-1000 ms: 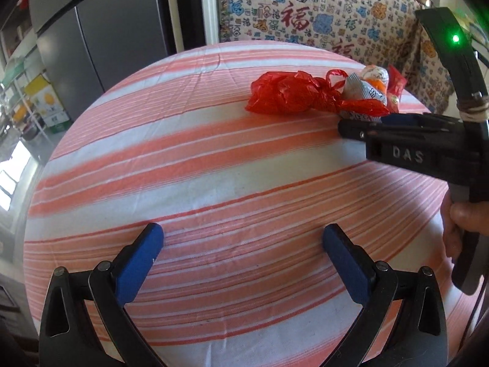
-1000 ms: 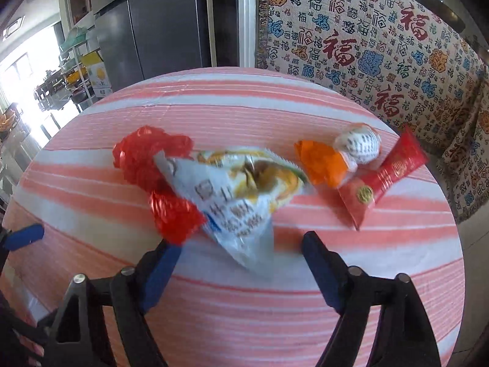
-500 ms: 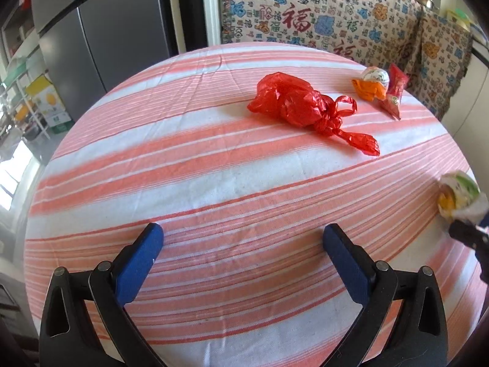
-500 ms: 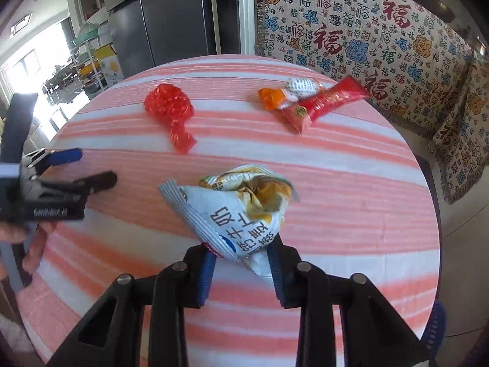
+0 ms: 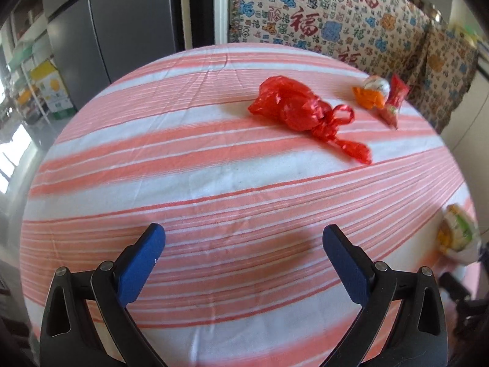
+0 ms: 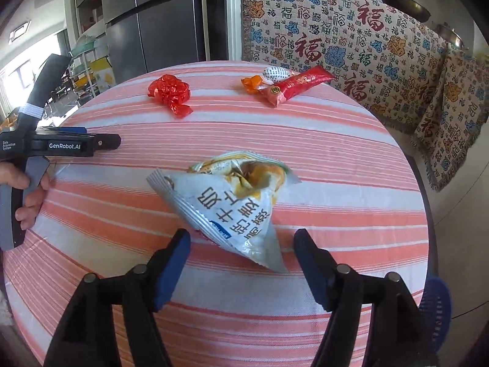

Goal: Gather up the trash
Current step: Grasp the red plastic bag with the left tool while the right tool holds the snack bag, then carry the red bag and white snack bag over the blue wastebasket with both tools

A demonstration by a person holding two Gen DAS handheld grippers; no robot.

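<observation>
A home dining corner, we think

We see a round table (image 6: 351, 159) in striped cloth; a tall grey fridge (image 6: 165, 21) behind; a patterned throw (image 6: 351, 39) over seating; pans (image 6: 403, 1) above it.

Your bench (image 6: 351, 140) wears matt striped woven cloth; the snack packet (image 6: 232, 205) is crinkled glossy foil, the red bag (image 6: 169, 91) shiny thin plastic.

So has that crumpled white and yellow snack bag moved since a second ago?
Yes. The snack bag came away from the red plastic bag, toward the table's near edge.
</observation>
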